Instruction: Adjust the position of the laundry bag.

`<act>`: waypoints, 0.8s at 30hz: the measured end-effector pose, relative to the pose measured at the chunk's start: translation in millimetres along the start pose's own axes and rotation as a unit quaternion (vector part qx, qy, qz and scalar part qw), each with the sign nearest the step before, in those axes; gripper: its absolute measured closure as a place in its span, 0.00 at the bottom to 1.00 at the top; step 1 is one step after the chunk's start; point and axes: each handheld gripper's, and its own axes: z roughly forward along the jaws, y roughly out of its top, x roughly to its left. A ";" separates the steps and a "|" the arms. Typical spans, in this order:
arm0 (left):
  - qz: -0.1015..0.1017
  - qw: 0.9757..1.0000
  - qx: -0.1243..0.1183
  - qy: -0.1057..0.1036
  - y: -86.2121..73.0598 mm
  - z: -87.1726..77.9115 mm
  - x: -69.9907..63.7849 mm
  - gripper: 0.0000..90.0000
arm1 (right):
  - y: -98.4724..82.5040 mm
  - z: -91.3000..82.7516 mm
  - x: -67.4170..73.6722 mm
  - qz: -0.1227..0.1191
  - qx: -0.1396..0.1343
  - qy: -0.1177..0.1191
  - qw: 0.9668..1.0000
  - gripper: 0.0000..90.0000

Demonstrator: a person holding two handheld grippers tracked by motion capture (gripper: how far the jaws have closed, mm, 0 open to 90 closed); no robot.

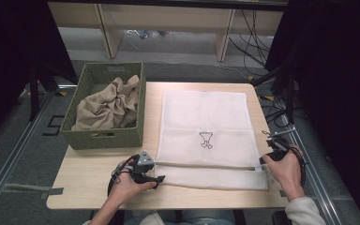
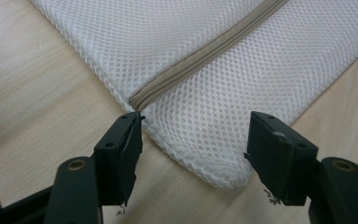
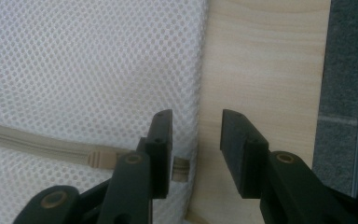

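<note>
step we're on: looks to us like opening the zip on the white mesh laundry bag (image 1: 206, 136), which lies flat mid-frame on the table (image 1: 89, 183) in the high view, right of the basket.

left gripper (image 1: 155, 178): lower left of the bag in the high view. In the left gripper view its jaws stand apart with the bag's rounded corner between them, not squeezing yet, and one pad sits right by the closed end of the zipper (image 2: 200, 58).

right gripper (image 1: 264, 158): at the bag's right edge. Jaws wide, nothing held. In the right gripper view the zipper pull (image 3: 103, 157) sits just left of the jaws, partly behind one finger.

how we'd do it well: pinch the corner with the left gripper first so the mesh can't bunch up. Then slide the right gripper over the tan pull and close on the tab itself, not the netting, and pull straight along the zip line. Grabbing mesh with the pull is our guess for the likeliest snag.

basket (image 1: 104, 136): green woven one, upper left of the table, with a crumpled beige garment (image 1: 108, 107) heaped in it.

bag contents: looks flat to us, can't see anything inside it.
</note>
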 end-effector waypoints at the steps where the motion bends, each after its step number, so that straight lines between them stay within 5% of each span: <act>1: 0.000 1.000 0.001 0.001 0.0 0.0 -0.6 0.39 | 0.5 0.6 -0.4 -0.002 -0.004 0.001 1.000 0.72; 6: -0.003 1.000 0.012 -0.004 -0.9 4.2 -2.7 0.40 | 2.6 5.8 2.2 -0.002 0.016 0.002 1.000 0.70; 7: 0.001 1.000 0.017 -0.007 -0.6 4.4 -1.9 0.40 | 3.6 6.9 6.5 0.023 0.027 -0.008 0.999 0.70; 8: 0.003 1.000 0.020 -0.004 -0.1 4.6 -1.5 0.40 | 4.7 9.4 1.6 -0.009 0.021 0.003 1.000 0.70; 13: 0.009 1.000 0.029 -0.006 2.9 5.5 -1.1 0.42 | 10.2 14.9 3.5 0.004 0.039 0.010 0.999 0.70; 15: 0.020 0.999 0.033 -0.001 4.5 6.1 -2.2 0.43 | 12.3 21.2 0.4 -0.029 0.017 -0.008 0.999 0.71; 19: 0.028 0.999 0.044 0.008 7.6 8.1 -4.0 0.50 | 12.7 24.8 4.4 -0.026 0.025 -0.014 0.999 0.74; 21: 0.033 0.999 0.043 0.007 8.4 8.5 -5.7 0.55 | 12.0 21.9 9.0 0.003 0.042 -0.016 0.999 0.76; 23: 0.038 0.998 0.051 0.004 9.9 8.2 -6.8 0.61 | 12.6 24.6 4.5 -0.034 0.025 -0.016 0.999 0.78; 24: 0.041 0.998 0.044 0.001 10.1 8.4 -7.6 0.64 | 12.5 23.8 5.6 -0.027 0.032 -0.016 0.999 0.79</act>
